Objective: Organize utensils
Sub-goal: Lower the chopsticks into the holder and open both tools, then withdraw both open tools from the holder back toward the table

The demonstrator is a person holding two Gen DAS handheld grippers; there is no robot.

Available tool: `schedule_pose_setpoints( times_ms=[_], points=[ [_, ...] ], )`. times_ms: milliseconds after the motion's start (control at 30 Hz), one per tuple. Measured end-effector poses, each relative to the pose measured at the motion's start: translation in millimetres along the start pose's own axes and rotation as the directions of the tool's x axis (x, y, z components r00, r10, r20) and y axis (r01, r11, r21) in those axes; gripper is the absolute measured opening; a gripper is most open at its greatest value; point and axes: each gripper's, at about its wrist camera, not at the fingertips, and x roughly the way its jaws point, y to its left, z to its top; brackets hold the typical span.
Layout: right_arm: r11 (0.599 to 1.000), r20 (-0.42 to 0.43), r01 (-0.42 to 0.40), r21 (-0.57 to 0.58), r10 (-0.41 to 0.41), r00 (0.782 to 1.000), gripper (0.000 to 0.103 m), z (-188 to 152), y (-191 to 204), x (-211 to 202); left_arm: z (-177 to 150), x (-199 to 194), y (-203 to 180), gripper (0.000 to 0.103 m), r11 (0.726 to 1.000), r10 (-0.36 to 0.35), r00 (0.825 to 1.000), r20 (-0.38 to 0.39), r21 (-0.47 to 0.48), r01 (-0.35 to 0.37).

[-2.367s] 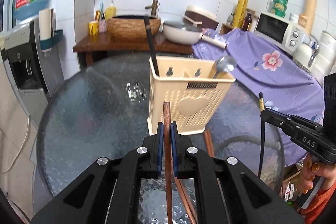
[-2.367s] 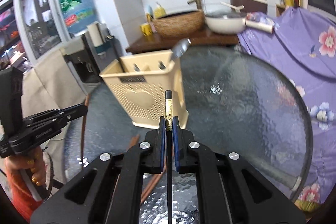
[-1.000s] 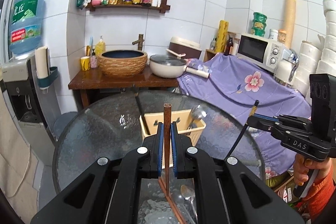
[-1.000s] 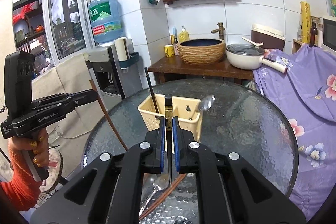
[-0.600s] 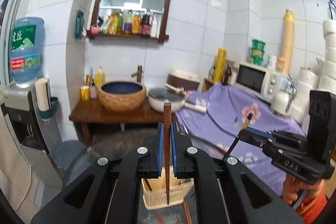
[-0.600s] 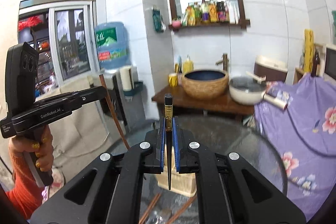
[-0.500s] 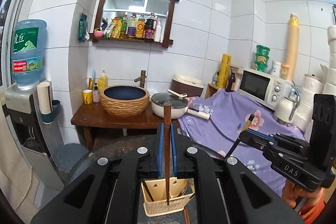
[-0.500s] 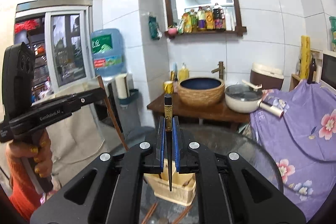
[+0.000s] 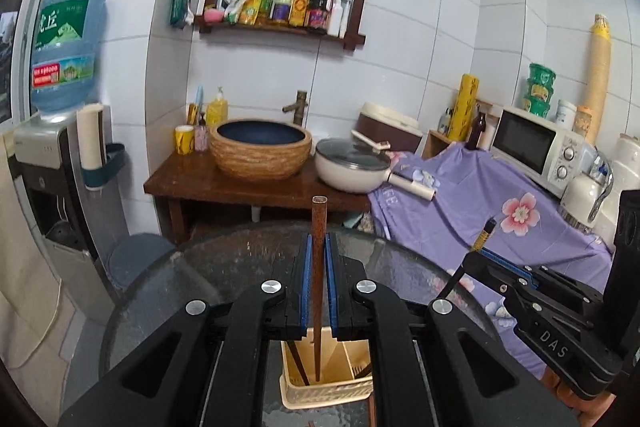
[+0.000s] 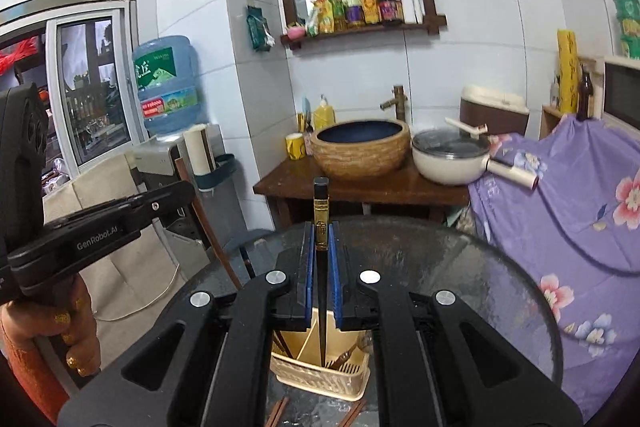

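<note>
My left gripper [image 9: 319, 247] is shut on a brown wooden chopstick [image 9: 319, 227], held upright high above the table. Its lower tip hangs over the beige utensil holder [image 9: 328, 393] seen below between the fingers. My right gripper [image 10: 321, 239] is shut on a black chopstick with a gold band [image 10: 321, 219], also upright, its tip over the same holder [image 10: 320, 379]. The holder has dark utensils in it. The right gripper shows in the left wrist view [image 9: 476, 255]; the left gripper shows in the right wrist view [image 10: 188, 189].
The holder stands on a round glass table [image 9: 224, 267]. More brown chopsticks [image 10: 278, 413] lie on the glass in front of the holder. Behind are a wooden stand with a basin [image 9: 260, 151] and pan [image 9: 352, 167], a water dispenser [image 9: 52, 155] and purple cloth [image 9: 500, 195].
Both grippers have risen well above the table with their chopsticks, so the holder now lies far below. The chopstick tips now point down over the holder's compartments.
</note>
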Motion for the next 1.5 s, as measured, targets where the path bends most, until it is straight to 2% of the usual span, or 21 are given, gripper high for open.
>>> schedule_pose_setpoints(
  times_ms=[167, 400, 767, 833, 867, 900, 933, 1033, 1100, 1167, 1267, 1367, 1500],
  points=[
    [1.000, -0.053, 0.006, 0.002, -0.006, 0.999, 0.008, -23.5, -0.9, 18.6, -26.5, 22.5, 3.7, 0.007, 1.000, 0.001, 0.998, -0.066, -0.008, -0.002],
    [1.000, -0.097, 0.021, 0.003, -0.020, 0.995, 0.008, -40.7, -1.1, 34.6, -45.8, 38.5, 9.4, 0.007, 1.000, 0.003, 0.993, -0.115, -0.019, -0.006],
    [0.999, -0.083, 0.049, 0.015, -0.047, 0.995, 0.008, -45.2, -7.6, 35.1, -54.3, 45.5, 15.2, 0.009, 0.999, -0.008, 0.991, -0.130, -0.041, 0.003],
    [0.998, -0.081, 0.054, 0.016, -0.052, 0.995, 0.014, -46.5, -9.1, 33.6, -54.9, 41.8, 15.9, 0.018, 0.999, -0.019, 0.992, -0.122, -0.045, 0.014],
    [0.998, -0.080, 0.056, 0.018, -0.054, 0.995, 0.029, -47.1, -9.8, 32.4, -55.7, 39.5, 15.0, 0.025, 0.999, -0.018, 0.993, -0.117, -0.041, 0.014],
    [0.998, -0.071, 0.060, 0.026, -0.058, 0.996, 0.050, -48.6, -11.3, 29.6, -57.5, 34.8, 13.3, 0.033, 0.999, -0.020, 0.994, -0.105, -0.034, 0.017],
    [0.997, -0.060, 0.064, 0.033, -0.062, 0.996, 0.055, -49.6, -12.8, 26.9, -58.8, 31.6, 12.6, 0.037, 0.999, -0.022, 0.995, -0.098, -0.033, 0.019],
    [0.997, -0.042, 0.075, 0.035, -0.074, 0.996, 0.055, -55.5, -14.3, 16.9, -67.1, 18.2, 10.2, 0.056, 1.000, -0.020, 0.997, -0.070, -0.023, 0.018],
    [0.995, -0.038, 0.091, 0.030, -0.089, 0.995, 0.055, -63.0, -14.7, 8.7, -75.9, 9.6, 11.0, 0.080, 1.000, -0.009, 0.998, -0.062, -0.020, 0.008],
    [0.994, -0.038, 0.106, 0.018, -0.105, 0.994, 0.055, -71.3, -14.4, 1.5, -86.2, 3.4, 15.0, 0.093, 0.999, -0.012, 0.998, -0.069, -0.034, 0.009],
    [0.992, -0.053, 0.128, -0.012, -0.129, 0.990, 0.058, -94.8, -12.4, -10.7, -107.3, -1.0, 23.4, 0.094, 0.998, -0.034, 0.993, -0.116, -0.046, 0.029],
    [0.989, -0.100, 0.145, -0.041, -0.148, 0.984, 0.063, -122.1, -10.4, -15.4, -133.7, -0.7, 28.8, 0.094, 1.000, 0.019, 0.986, -0.167, -0.009, -0.021],
    [0.985, -0.181, 0.159, -0.061, -0.168, 0.969, 0.063, -162.3, -9.6, -9.7, -175.4, 7.0, 32.9, 0.094, 0.997, 0.070, 0.965, -0.252, 0.036, -0.063]
  ],
)
